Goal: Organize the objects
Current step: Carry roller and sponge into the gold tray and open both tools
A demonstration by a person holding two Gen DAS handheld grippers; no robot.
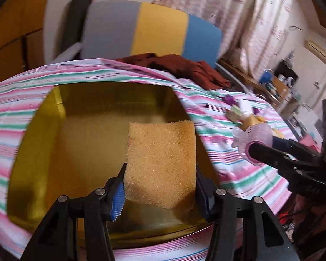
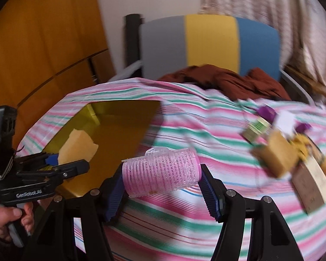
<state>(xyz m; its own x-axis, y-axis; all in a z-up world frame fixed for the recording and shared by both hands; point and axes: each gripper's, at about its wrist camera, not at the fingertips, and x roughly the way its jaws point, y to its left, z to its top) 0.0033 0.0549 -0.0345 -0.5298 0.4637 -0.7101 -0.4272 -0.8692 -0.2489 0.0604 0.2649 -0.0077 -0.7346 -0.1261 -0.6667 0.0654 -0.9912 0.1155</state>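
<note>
Orange sponge [image 1: 160,163] clamped in the left gripper [image 1: 160,192] above a gold box [image 1: 32,143] on striped cloth [image 2: 184,134]; right gripper [image 2: 163,190] grips a pink hair roller [image 2: 160,171] beside it

pale plain wall [image 2: 110,21]; orange-brown wooden cabinet with dark seams [image 2: 43,50]; chair back in grey, yellow and blue panels [image 2: 210,41]; patterned beige curtain [image 1: 239,10]; wall-mounted cream air conditioner [image 1: 318,51]; cluttered wooden shelving at far right, blurred [image 1: 278,84]; warm indoor light.
</note>
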